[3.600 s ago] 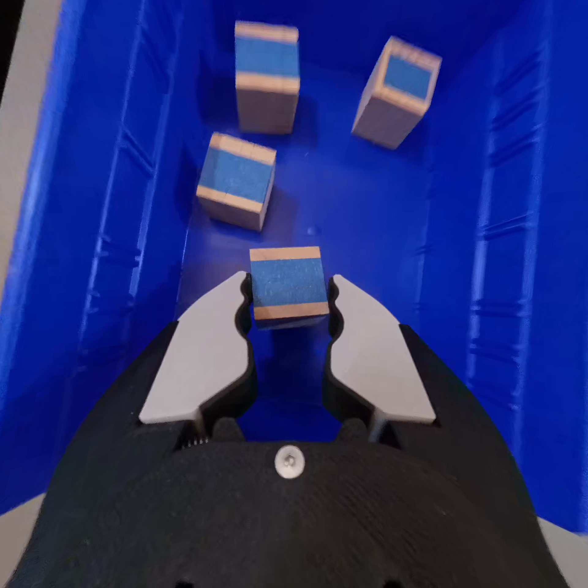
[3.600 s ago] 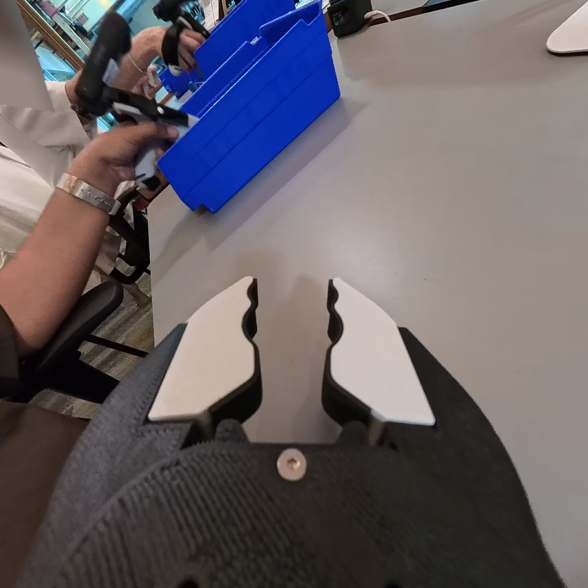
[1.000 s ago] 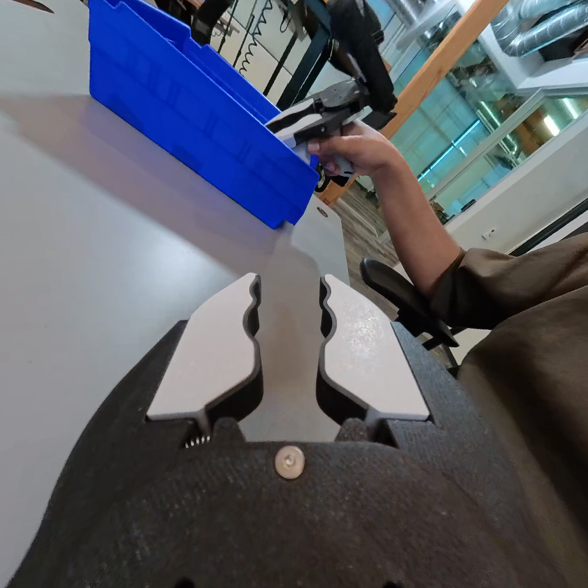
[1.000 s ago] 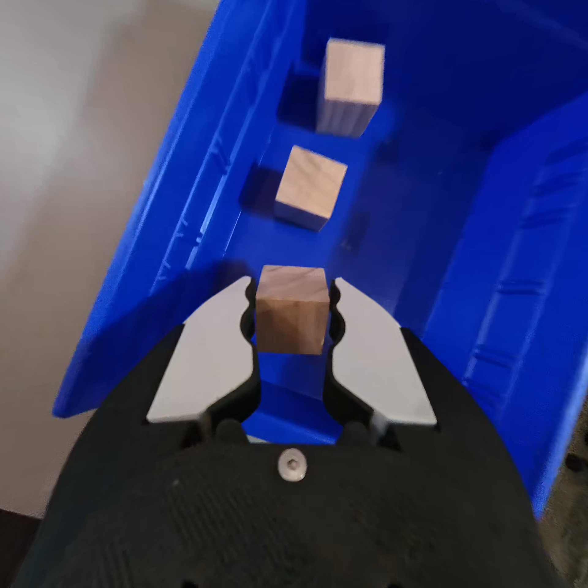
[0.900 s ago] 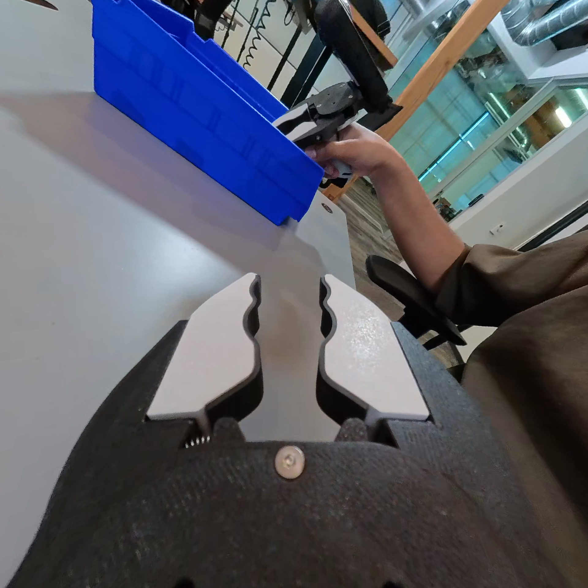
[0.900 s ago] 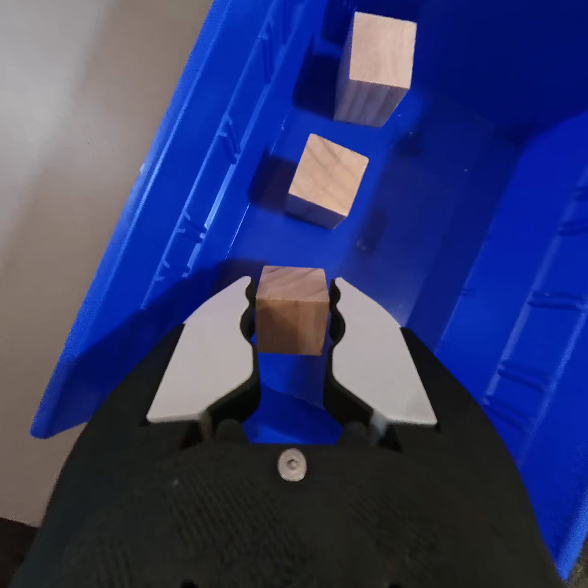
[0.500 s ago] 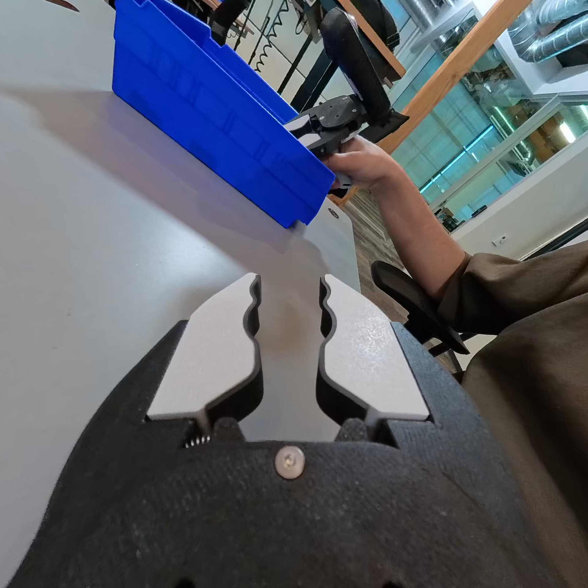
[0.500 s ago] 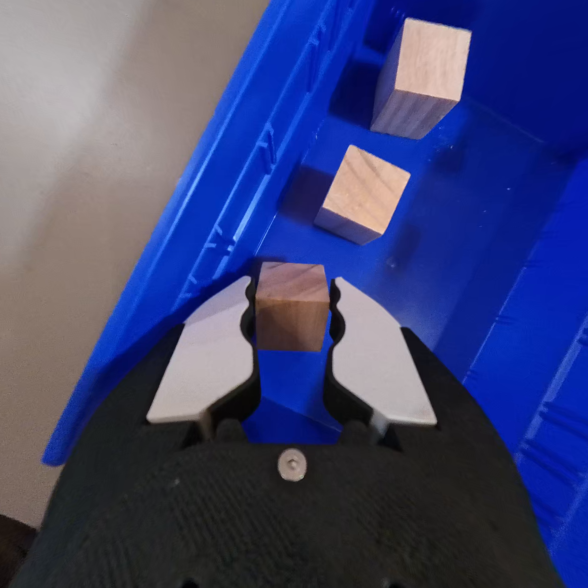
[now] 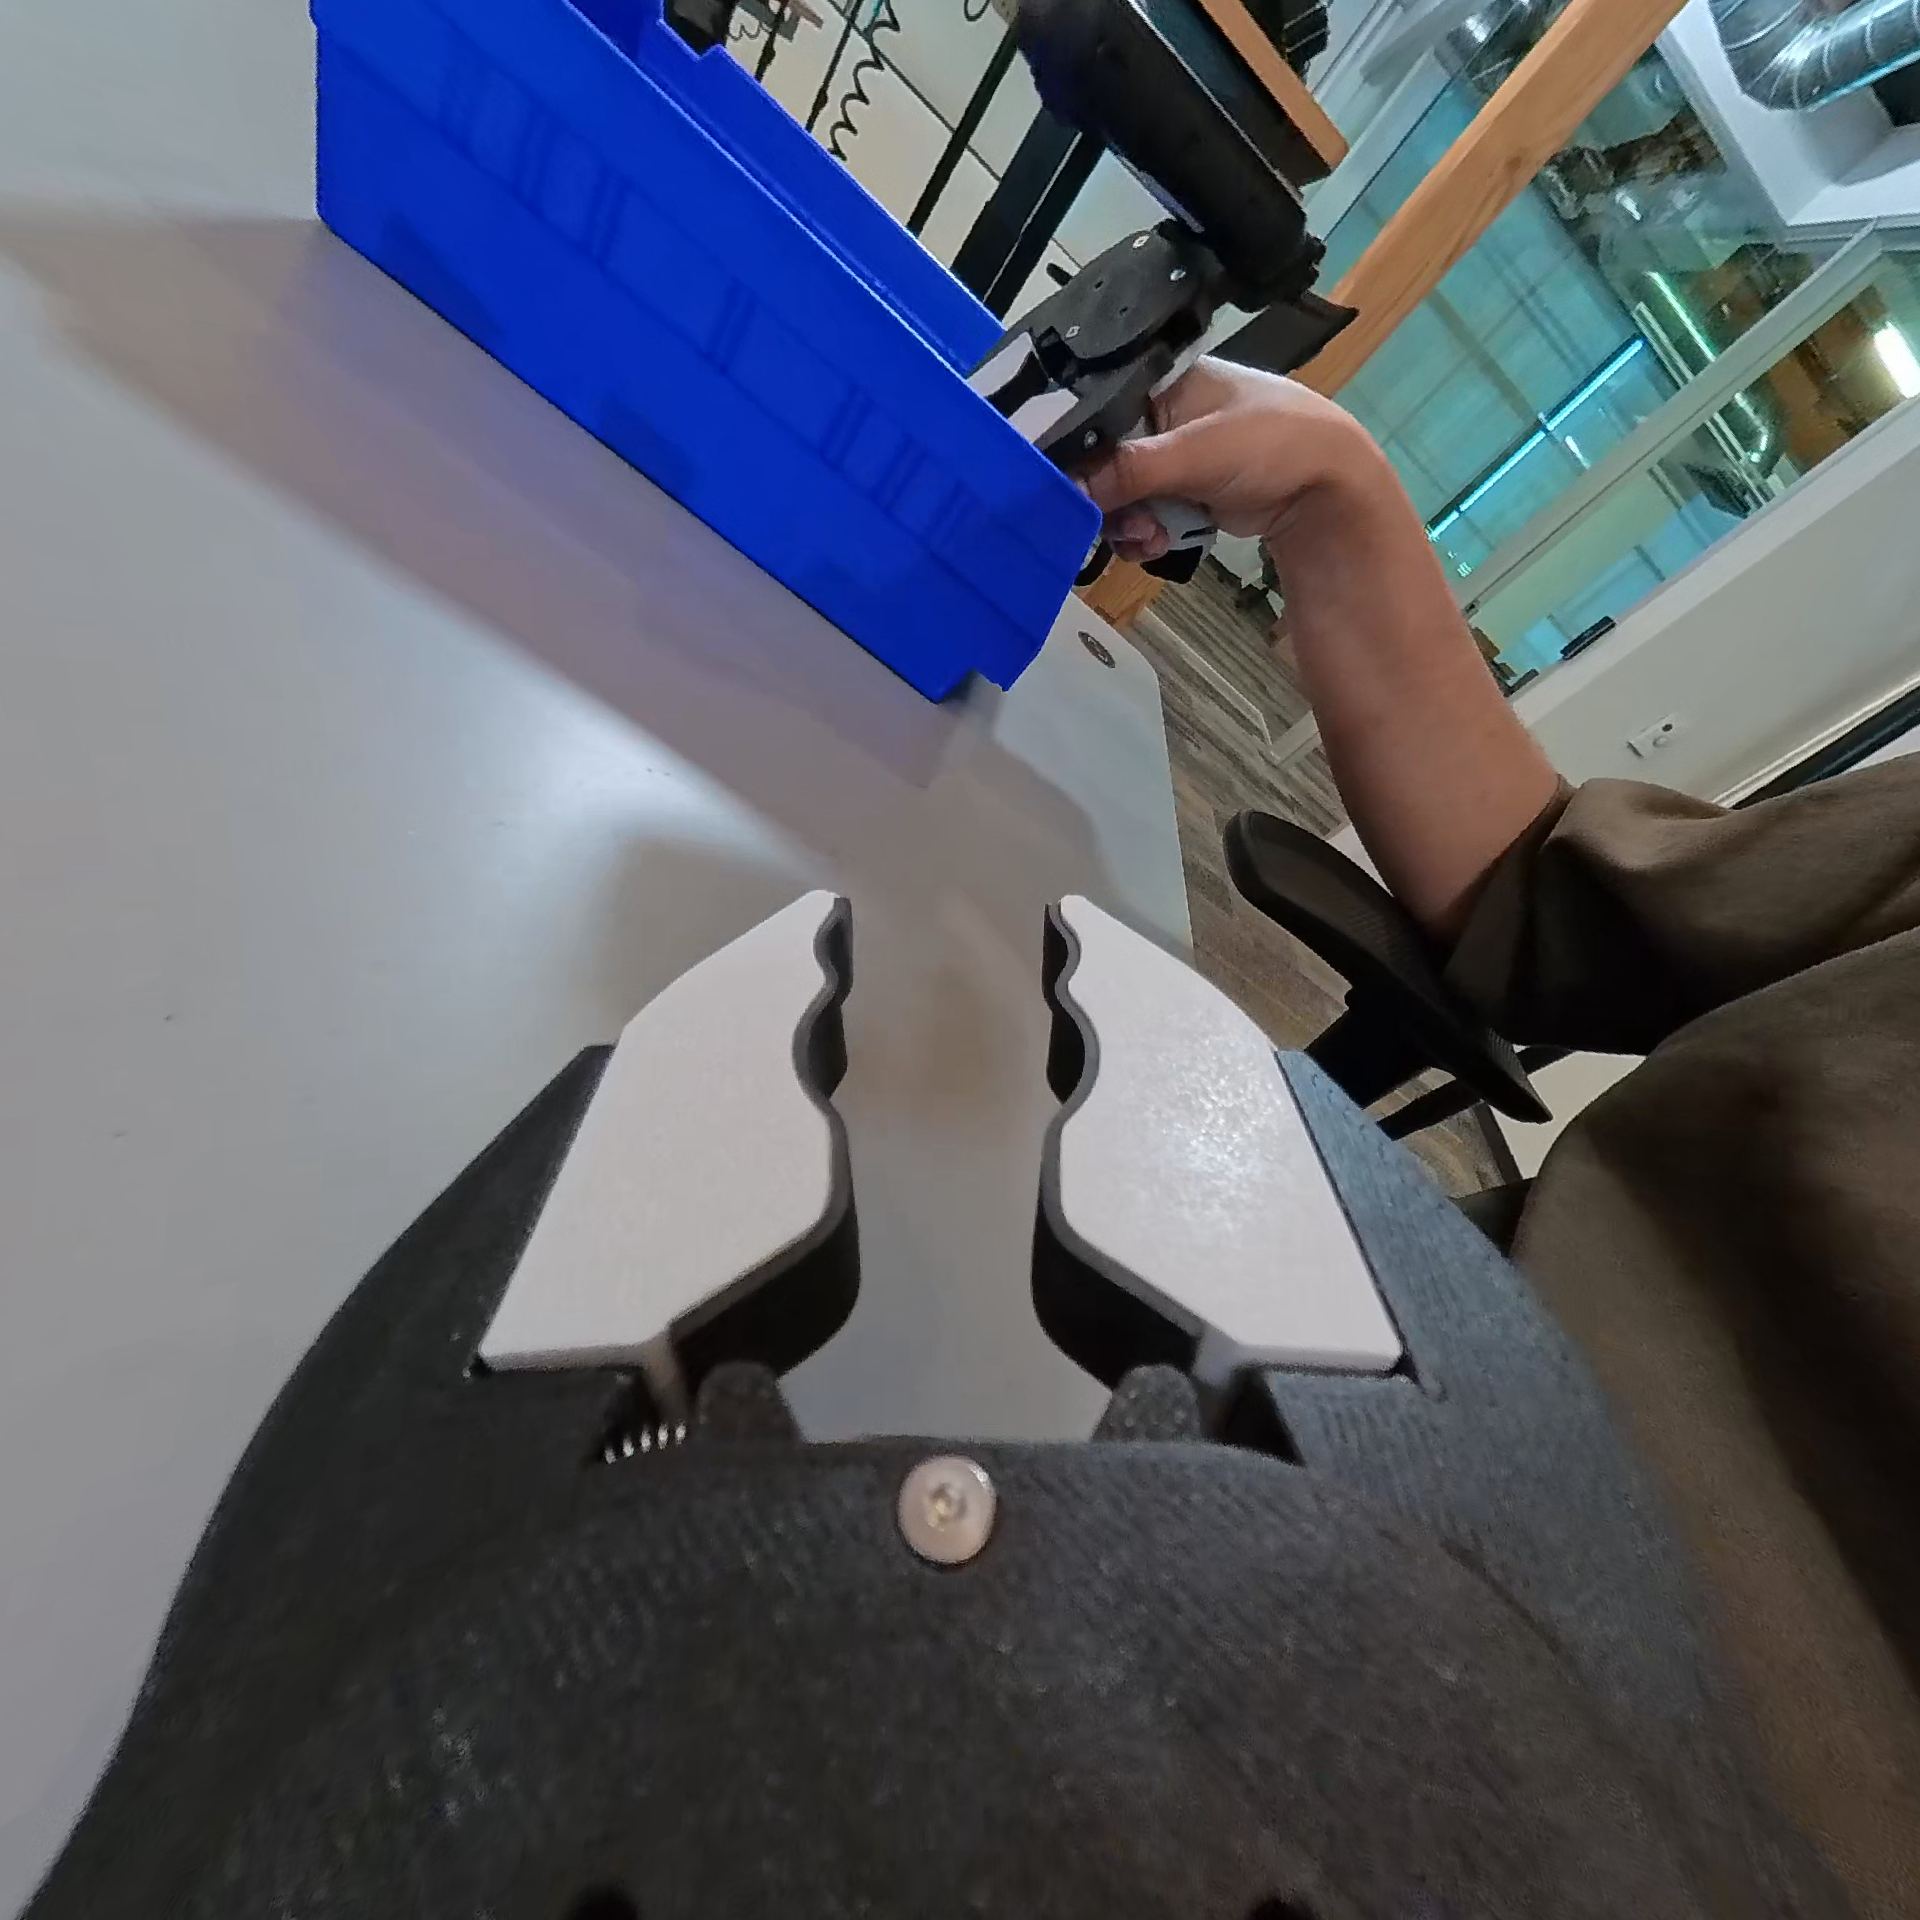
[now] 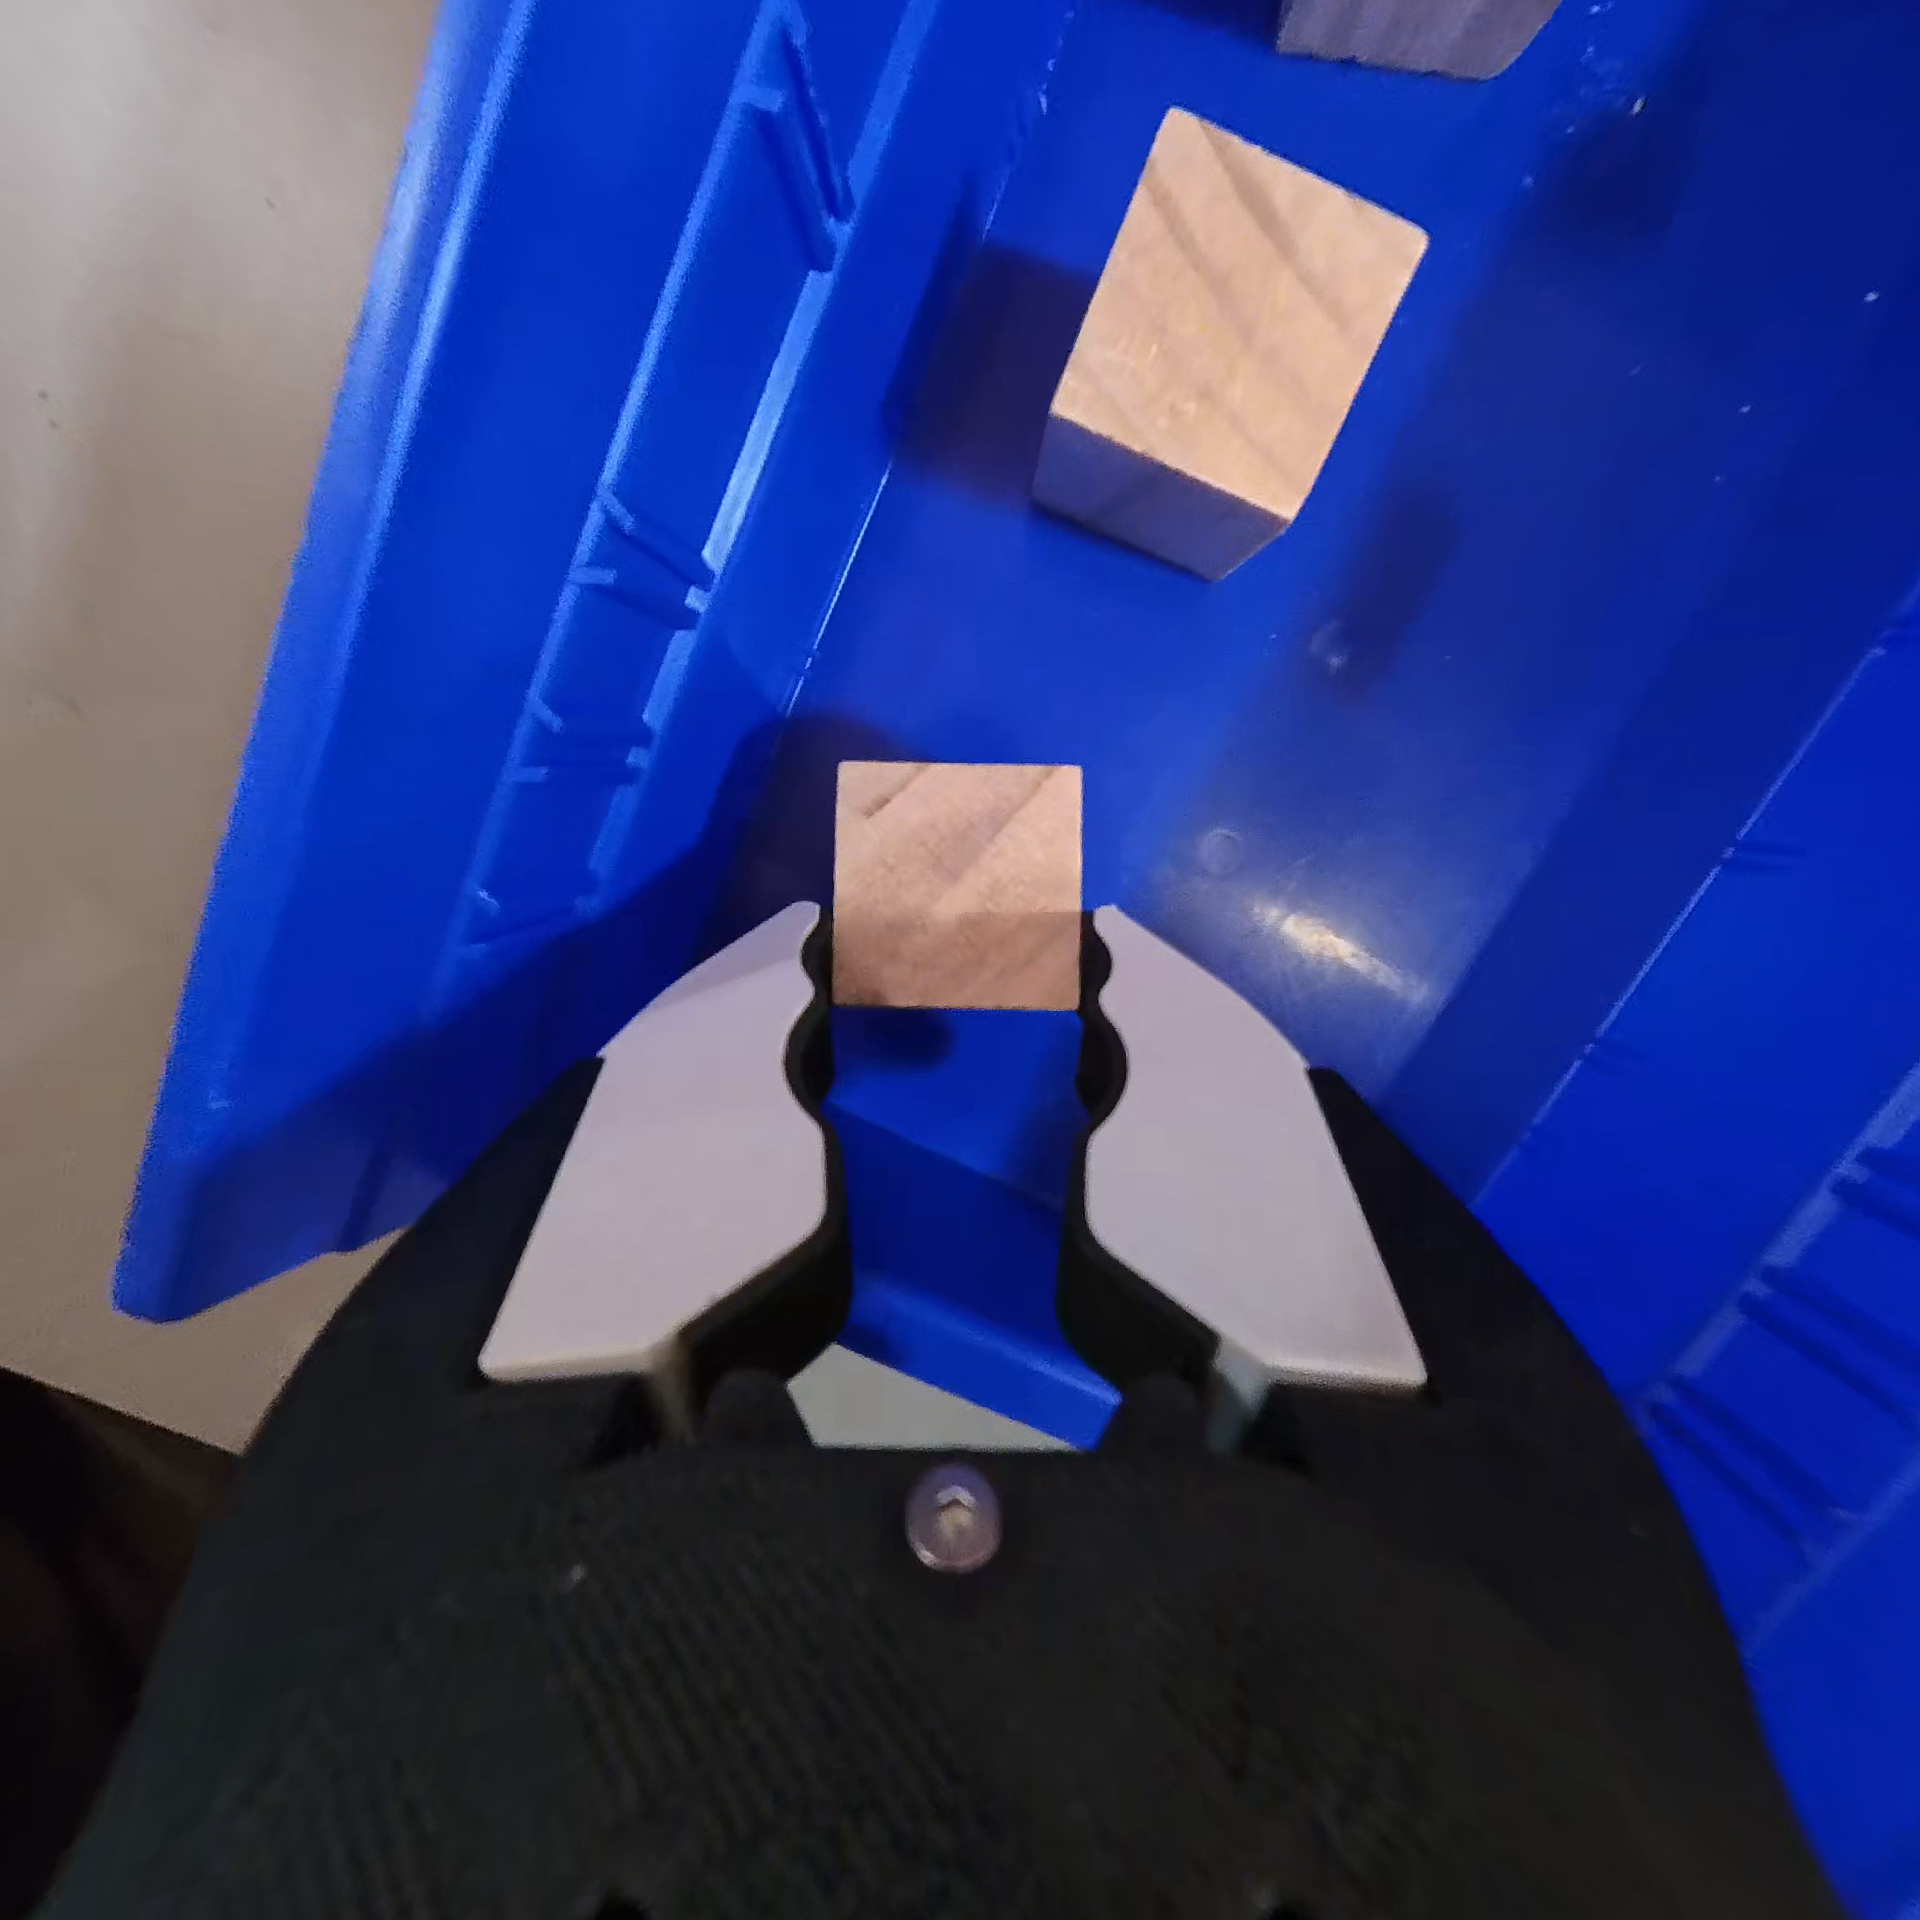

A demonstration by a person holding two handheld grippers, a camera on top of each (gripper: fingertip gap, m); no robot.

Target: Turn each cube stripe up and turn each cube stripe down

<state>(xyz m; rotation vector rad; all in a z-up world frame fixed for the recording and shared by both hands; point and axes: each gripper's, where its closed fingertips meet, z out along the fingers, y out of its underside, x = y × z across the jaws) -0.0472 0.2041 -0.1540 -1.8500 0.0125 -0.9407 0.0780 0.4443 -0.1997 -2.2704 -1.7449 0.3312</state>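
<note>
A plain wooden cube (image 10: pixel 958 883) is pinched at the right gripper (image 10: pixel 958 940) tips inside the blue bin (image 10: pixel 582 582); the left gripper (image 9: pixel 945 925), parted and empty, is seen only from the left wrist

**Cubes in the bin, one between the right gripper's fingers**

The bin (image 10: pixel 582 644) sat on the table (image 10: pixel 156 416), near its edge. The right gripper (image 10: pixel 956 925) reached into the bin's near end, its fingers touching both sides of the nearest cube (image 10: pixel 958 883). A second cube (image 10: pixel 1226 343) lay on the bin floor farther in and to the right, well apart. A third cube (image 10: pixel 1392 42) lay beyond it at the far end. The left gripper (image 9: pixel 948 914) was over the bare table, with the bin far ahead and the chair (image 9: pixel 1371 956) off the table edge to the right.
</note>
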